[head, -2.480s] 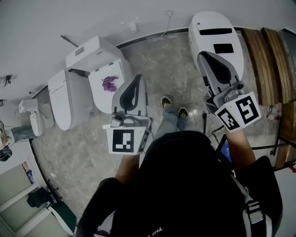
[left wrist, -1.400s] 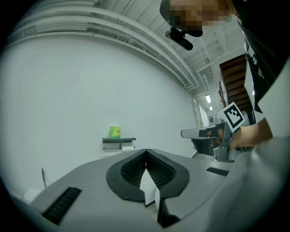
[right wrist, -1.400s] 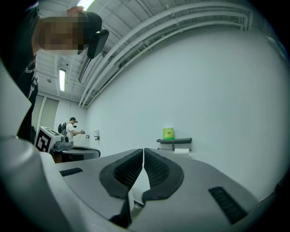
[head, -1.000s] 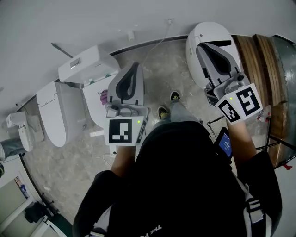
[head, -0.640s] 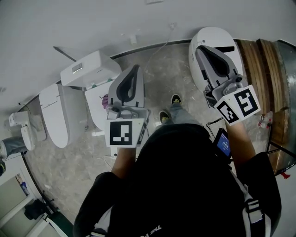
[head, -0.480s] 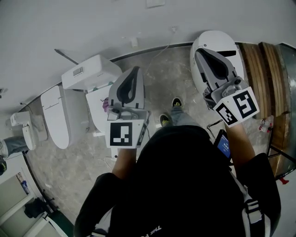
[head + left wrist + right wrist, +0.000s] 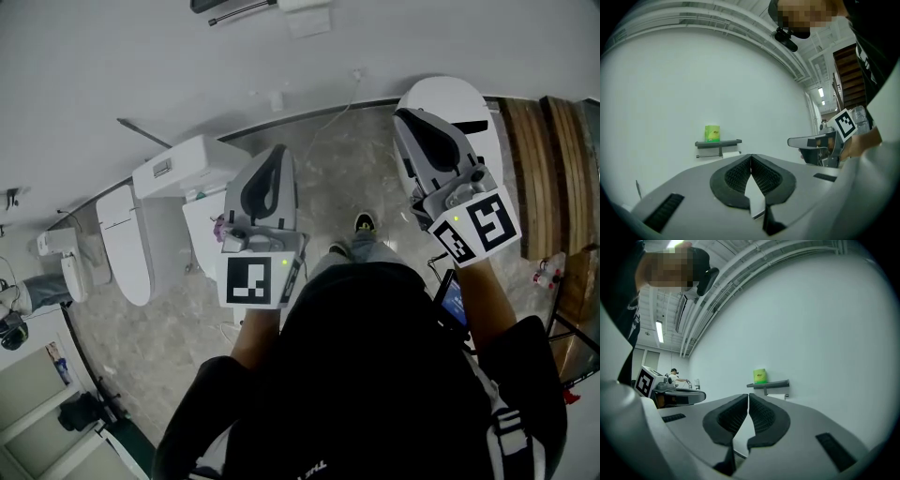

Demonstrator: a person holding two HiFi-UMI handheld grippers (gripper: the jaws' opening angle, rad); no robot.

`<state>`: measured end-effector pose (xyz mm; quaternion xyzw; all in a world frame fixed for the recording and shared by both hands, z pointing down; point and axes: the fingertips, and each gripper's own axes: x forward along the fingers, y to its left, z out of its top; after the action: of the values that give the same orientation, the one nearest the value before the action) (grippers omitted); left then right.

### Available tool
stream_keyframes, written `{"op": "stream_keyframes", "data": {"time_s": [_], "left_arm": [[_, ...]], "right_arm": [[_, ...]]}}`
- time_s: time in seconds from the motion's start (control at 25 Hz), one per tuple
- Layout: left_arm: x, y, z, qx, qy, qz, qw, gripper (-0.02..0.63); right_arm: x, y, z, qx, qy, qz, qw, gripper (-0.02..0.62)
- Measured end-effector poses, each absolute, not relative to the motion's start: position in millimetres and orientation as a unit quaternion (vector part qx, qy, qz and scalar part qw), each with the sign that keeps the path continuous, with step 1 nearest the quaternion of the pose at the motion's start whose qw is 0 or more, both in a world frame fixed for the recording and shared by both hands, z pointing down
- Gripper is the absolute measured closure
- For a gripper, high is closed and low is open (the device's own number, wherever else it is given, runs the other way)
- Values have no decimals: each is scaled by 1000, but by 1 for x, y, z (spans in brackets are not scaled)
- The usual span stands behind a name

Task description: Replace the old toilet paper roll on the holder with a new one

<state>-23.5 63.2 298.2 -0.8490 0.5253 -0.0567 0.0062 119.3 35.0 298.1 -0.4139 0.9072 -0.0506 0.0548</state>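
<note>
Since half a second ago the head view has tipped further up the wall. The holder's bar (image 7: 239,12) and the roll (image 7: 305,17) now show at its top edge, and the toilets have slid lower in the frame.

The left gripper (image 7: 751,159) has its pads pressed together at the tips, with nothing between them. The right gripper (image 7: 748,397) is the same, its tips meeting and empty. Both are held out toward the wall (image 7: 112,66), well apart from the holder and from each other.

Only the gripper views show the closed pads. They also show the holder face on. A green pack (image 7: 712,133) stands upright on a dark shelf (image 7: 718,143), and the roll hangs just under that shelf. The left gripper view catches the right gripper at its right edge, and the right gripper view catches the left one at its left edge, with a small distant person (image 7: 674,373) behind it.

Only the head view shows what lies below. There is a toilet (image 7: 192,164) with a tank by the left gripper, an oval white toilet (image 7: 459,94) under the right gripper, the stone floor (image 7: 337,159) and wooden steps (image 7: 553,169).

The roll's long axis lies level and runs along the wall, in line with the bar. Its ends face sideways, left and right in both gripper views.
</note>
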Motion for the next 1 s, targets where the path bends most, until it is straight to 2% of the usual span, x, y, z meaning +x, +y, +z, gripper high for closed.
{"op": "stream_keyframes", "data": {"time_s": [0.48, 1.0], "left_arm": [[-11, 25, 303, -843, 531, -79, 6, 584], [-58, -54, 307, -846, 530, -60, 1, 584]], "right_arm": [[132, -2, 306, -413, 908, -51, 55, 574], [86, -75, 305, -416, 908, -35, 32, 574]]}}
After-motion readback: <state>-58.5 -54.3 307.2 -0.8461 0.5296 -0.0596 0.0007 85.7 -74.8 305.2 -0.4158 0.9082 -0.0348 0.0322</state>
